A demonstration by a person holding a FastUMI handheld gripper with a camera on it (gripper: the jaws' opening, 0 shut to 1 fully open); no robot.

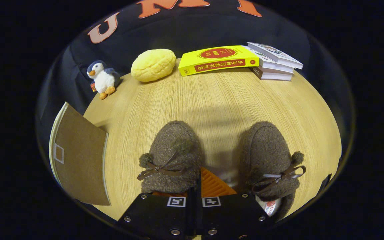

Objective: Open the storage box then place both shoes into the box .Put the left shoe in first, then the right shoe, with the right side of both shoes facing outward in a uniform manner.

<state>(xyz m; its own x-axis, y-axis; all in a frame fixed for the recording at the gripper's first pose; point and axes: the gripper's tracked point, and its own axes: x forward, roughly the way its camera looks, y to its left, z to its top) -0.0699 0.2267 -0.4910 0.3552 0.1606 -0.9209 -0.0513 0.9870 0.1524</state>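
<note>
Tool [197, 196]: fingers drawn together with nothing between them, poised low over the gap between the two shoes. Bench [218, 100]: pale wood, carrying everything. Storage box [78, 153]: brown, lid seemingly still on, at the bench's left edge, well apart from the shoes; judged the first thing to open. Left shoe [172, 156] and right shoe [268, 156]: fuzzy brown, bows tied, side by side, toes pointing away, laid ready for picking. Books [242, 60], bread-shaped cushion [153, 64], penguin toy [102, 79]: bystanders at the far edge.
</note>
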